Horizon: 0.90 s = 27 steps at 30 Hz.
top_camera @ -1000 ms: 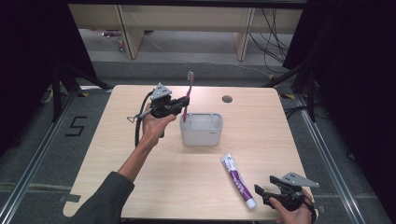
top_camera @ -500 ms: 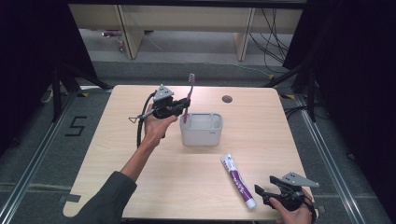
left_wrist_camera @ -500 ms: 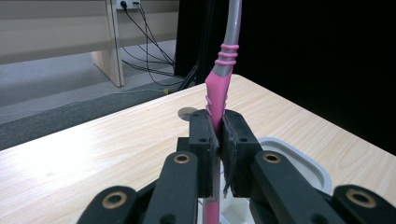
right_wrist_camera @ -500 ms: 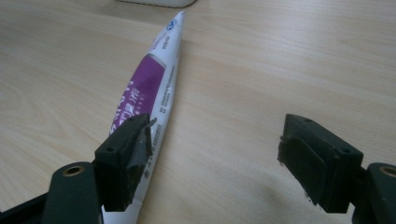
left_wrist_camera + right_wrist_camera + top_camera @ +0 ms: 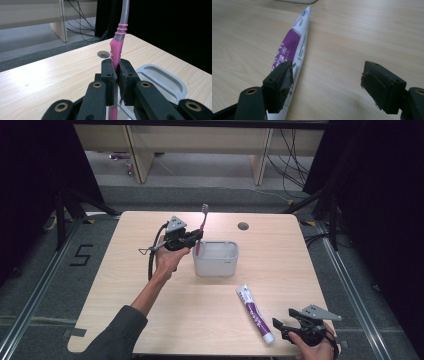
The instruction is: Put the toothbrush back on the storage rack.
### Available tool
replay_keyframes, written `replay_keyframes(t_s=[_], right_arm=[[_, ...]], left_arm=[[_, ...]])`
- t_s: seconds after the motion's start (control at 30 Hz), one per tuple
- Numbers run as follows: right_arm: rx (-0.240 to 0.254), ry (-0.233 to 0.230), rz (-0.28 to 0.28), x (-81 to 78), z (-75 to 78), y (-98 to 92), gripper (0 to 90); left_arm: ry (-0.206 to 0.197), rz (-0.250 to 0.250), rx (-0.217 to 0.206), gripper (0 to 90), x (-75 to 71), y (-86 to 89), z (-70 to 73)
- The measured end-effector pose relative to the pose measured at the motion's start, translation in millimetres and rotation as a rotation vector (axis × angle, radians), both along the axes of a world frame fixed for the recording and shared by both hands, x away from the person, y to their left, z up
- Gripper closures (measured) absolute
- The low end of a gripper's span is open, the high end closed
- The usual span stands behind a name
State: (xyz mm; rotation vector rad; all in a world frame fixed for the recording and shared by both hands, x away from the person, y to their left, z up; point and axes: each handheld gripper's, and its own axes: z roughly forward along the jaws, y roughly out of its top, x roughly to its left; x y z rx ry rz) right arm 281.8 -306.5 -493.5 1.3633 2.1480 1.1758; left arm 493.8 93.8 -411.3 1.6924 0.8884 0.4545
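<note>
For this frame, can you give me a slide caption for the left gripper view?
Left tongs clamp a pink-and-grey toothbrush upright above the grey holder.

Left gripper (image 5: 116, 77) clamped on pink-and-grey toothbrush (image 5: 117, 47), handle upright. Grey holder (image 5: 172, 82) just right, on wooden table (image 5: 50, 75).

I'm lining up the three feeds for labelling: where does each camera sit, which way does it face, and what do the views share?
High view: above the person's side of the table, looking forward and down; forearm, both hands, left gripper and right gripper show.
Left gripper view: rides the left gripper, looking along jaws shut on the upright toothbrush.
Right gripper view: rides the right gripper, open jaws low over the table.
Shared: toothpaste tube in high and right gripper views; holder in high and left gripper views.
</note>
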Motion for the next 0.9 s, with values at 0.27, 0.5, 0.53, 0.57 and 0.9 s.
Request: replay_keyframes(t_s=[0.27, 0.5, 0.53, 0.57, 0.9], right_arm=[[-0.012, 0.007, 0.0, -0.7, 1.0, -0.4, 25.7], [0.007, -0.002, 0.006, 0.2, -0.6, 0.4, 25.7], [0.01, 0.003, 0.006, -0.1, -0.6, 0.7, 25.7], [0.024, 0.013, 0.012, 0.0, -0.9, 1.3, 25.7], [0.007, 0.028, 0.008, -1.1, 0.8, 0.5, 25.7]], left_arm=[[0.013, 0.003, 0.011, 82.6, 0.5, -1.4, -11.0], [0.018, -0.001, 0.021, 82.6, -0.3, -5.8, -16.4], [0.019, 0.0, 0.021, 82.6, -0.2, -6.1, -17.2], [0.02, 0.001, 0.021, 82.6, 0.0, -5.8, -18.2], [0.031, 0.01, 0.042, 82.5, 0.6, -4.0, -27.1]])
